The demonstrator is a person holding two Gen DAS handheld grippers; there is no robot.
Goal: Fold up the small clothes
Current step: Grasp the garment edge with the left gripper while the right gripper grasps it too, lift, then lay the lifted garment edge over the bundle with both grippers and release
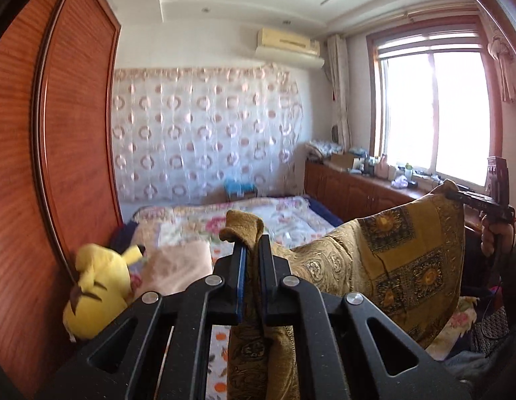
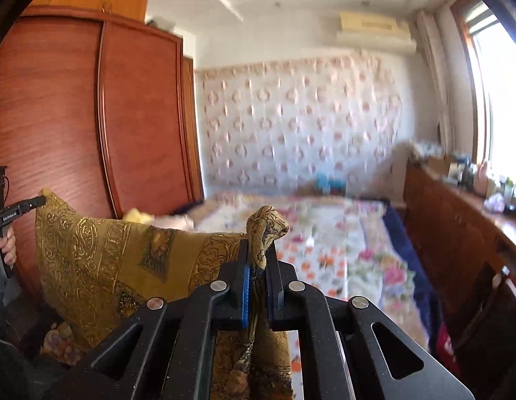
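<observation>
A mustard-gold patterned cloth (image 1: pixel 391 260) hangs stretched in the air between both grippers, above the bed. My left gripper (image 1: pixel 253 243) is shut on one corner of it, and a tuft of fabric pokes up past the fingertips. My right gripper (image 2: pixel 259 250) is shut on the opposite corner, the cloth (image 2: pixel 101 253) sagging away to the left. In the left wrist view the right gripper (image 1: pixel 457 195) shows at far right, held by a hand. The right wrist view shows the left gripper (image 2: pixel 38 201) at far left, pinching the cloth's other corner.
Below lies a bed with a floral quilt (image 1: pixel 274 216). A yellow plush toy (image 1: pixel 98 286) and a pink cloth (image 1: pixel 178 266) rest by the red wooden wardrobe (image 1: pixel 51 166). A low cabinet (image 2: pixel 457 226) with clutter runs under the window (image 1: pixel 434 106).
</observation>
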